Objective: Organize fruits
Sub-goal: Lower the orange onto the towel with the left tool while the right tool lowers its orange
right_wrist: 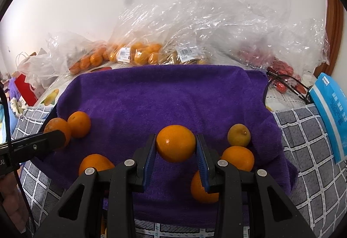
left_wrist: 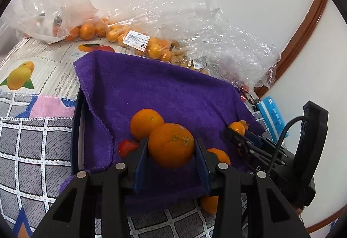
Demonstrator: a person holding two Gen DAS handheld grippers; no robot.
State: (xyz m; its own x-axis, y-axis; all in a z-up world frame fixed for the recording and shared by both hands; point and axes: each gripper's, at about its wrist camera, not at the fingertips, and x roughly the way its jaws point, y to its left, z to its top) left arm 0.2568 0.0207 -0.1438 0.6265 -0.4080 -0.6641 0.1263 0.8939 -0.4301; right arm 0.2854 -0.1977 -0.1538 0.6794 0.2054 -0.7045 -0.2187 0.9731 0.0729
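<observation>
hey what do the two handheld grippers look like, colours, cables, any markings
Both the left gripper and the right gripper are matte black plastic with angular linkage arms, round silver pivot pins and ribbed blue pads lining the jaws. A black cable trails off the right one, whose body carries white lettering.

Bright, even, diffuse indoor light in both wrist views, with no clear single source. Soft, faint shadows only, under the oranges (right_wrist: 175,143) on the purple towel (right_wrist: 164,95). White glare streaks across the crumpled plastic bags (right_wrist: 227,21); small highlights on the orange peel. Strong fisheye bending throughout, black vignette in the corners. Sharp at centre, softer toward the rim; a dim smudge on the wall (right_wrist: 129,0).
</observation>
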